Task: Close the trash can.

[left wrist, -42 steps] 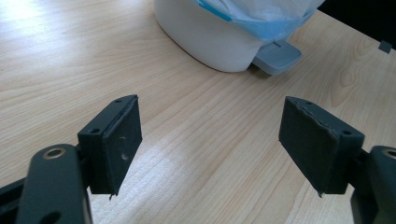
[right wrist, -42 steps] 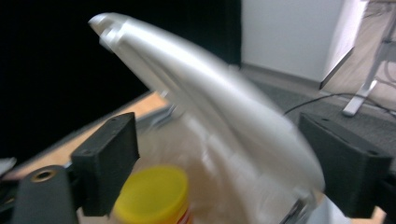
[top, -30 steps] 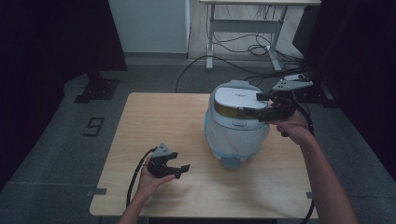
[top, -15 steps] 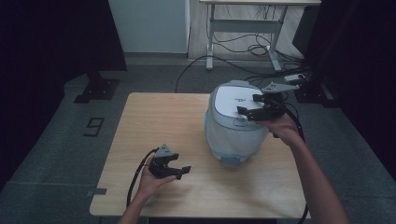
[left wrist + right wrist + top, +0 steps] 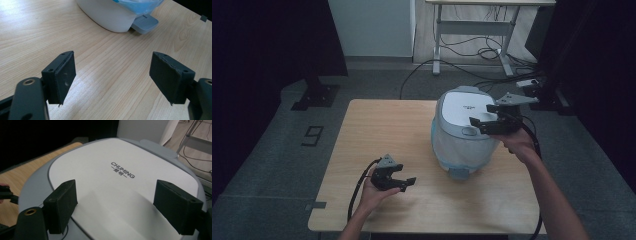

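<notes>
One white-and-grey bin (image 5: pixel 464 132) with a flat lid stood on the right half of the wooden bench (image 5: pixel 377 125), near its far edge. A pale blue bag liner (image 5: pixel 140 5) showed under the lid rim, and a grey foot pedal (image 5: pixel 459 173) stuck out at the base on the side nearest the person. The lid (image 5: pixel 120 187) carried the printed word CHUMING near its middle.

The right hand-held gripper (image 5: pixel 489 120) hung over the right part of that lid, pointing across it. In the right gripper view its two black pads (image 5: pixel 63 205) stood wide apart just above the white lid surface, with nothing between them; whether they brushed the lid could not be told. Its jaws had just been closing a little, yet they remained wide and gripped nothing. A black cable trailed from it down along the person's right forearm.

The left hand-held gripper (image 5: pixel 404 183) lay low over the near-left part of the bench, well apart from the bin. In the left gripper view its pads (image 5: pixel 65 75) were clearly spread, with only bare wood grain between them and the bin's base and pedal farther off. It held nothing.
</notes>
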Demonstrator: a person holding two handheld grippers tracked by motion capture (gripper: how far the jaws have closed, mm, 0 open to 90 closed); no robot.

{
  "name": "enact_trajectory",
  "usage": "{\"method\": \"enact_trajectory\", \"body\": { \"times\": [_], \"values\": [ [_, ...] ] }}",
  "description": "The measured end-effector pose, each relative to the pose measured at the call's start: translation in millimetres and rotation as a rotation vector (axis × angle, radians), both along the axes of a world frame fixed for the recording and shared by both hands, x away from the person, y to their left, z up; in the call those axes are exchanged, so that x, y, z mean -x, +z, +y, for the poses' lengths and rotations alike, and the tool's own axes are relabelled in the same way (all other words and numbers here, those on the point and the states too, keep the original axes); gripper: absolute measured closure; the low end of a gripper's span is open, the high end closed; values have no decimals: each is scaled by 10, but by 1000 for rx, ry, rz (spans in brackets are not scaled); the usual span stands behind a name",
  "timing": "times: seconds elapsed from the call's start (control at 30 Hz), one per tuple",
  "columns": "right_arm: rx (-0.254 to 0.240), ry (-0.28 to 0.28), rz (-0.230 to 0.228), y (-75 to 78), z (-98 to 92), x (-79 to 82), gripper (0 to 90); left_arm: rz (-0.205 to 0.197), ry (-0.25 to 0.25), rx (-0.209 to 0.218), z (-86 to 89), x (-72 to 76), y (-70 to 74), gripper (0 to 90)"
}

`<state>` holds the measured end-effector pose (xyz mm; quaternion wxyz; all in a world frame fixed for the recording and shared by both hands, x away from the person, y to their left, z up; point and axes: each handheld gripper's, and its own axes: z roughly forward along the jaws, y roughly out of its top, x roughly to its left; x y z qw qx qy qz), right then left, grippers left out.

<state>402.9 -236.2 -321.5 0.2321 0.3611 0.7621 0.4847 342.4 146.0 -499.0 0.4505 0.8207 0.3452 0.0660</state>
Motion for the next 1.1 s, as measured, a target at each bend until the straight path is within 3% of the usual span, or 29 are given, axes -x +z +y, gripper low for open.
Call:
{"method": "enact_trajectory", "body": {
  "times": [0.03,0.13,0.23,0.43,0.67,0.73,0.77,1.03,1.07,1.1],
  "values": [
    [0,0,0,0,0,0,191,1,2,0,3,-2,0,214],
    [-61,-8,-21,28,-117,92,196,-1,3,-3,3,1,0,214],
    [-84,-21,-46,-2,-240,273,197,-4,6,-8,-3,11,4,214],
    [-66,-55,-99,-166,-385,540,199,-9,6,2,-2,19,2,214],
    [-113,-90,-115,-521,-637,844,205,-8,19,0,23,11,-3,214],
    [-120,-110,-105,-719,-732,921,209,-8,23,-1,28,12,-2,214],
    [-120,-110,-105,-719,-732,921,209,-9,25,0,32,12,-2,214],
    [-125,-163,-29,-1241,-882,1001,211,-2,34,-3,44,3,-24,215],
    [-130,-175,-8,-1369,-900,1001,211,-2,34,-4,43,3,-27,215],
    [-130,-175,-8,-1369,-900,1001,211,-1,33,-6,41,3,-30,215]
  ]
}}
